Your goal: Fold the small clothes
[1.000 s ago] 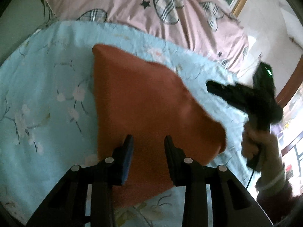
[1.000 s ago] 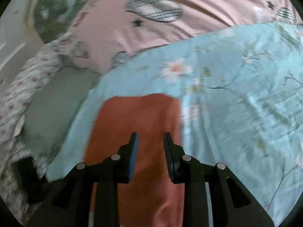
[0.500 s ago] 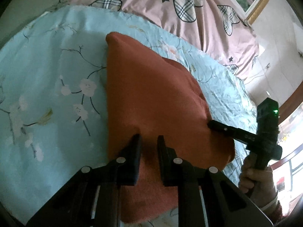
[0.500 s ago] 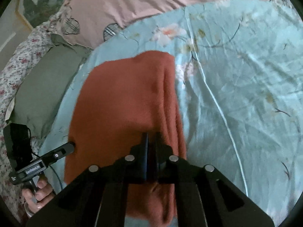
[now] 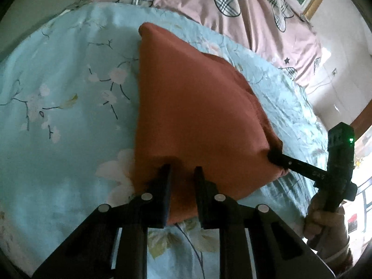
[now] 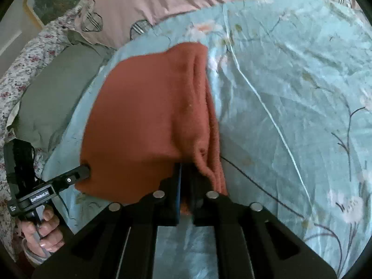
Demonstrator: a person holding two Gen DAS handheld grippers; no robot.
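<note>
right gripper (image 6: pixel 185 176) pinches rust cloth (image 6: pixel 144 116) (near corner), left gripper (image 5: pixel 182 174) alongside.

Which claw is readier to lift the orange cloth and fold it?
Probably the right claw: its fingers are pinched tight on the orange cloth at its near edge. The left claw straddles the edge with a gap, so its grip looks unsure.

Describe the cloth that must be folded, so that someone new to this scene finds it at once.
Start from the light blue bedspread with white blossoms, below the pink quilt with plaid hearts. On its middle lies the rust-orange cloth, with both claws at its near edge. It is the only plain, unpatterned, warm-coloured fabric there.
</note>
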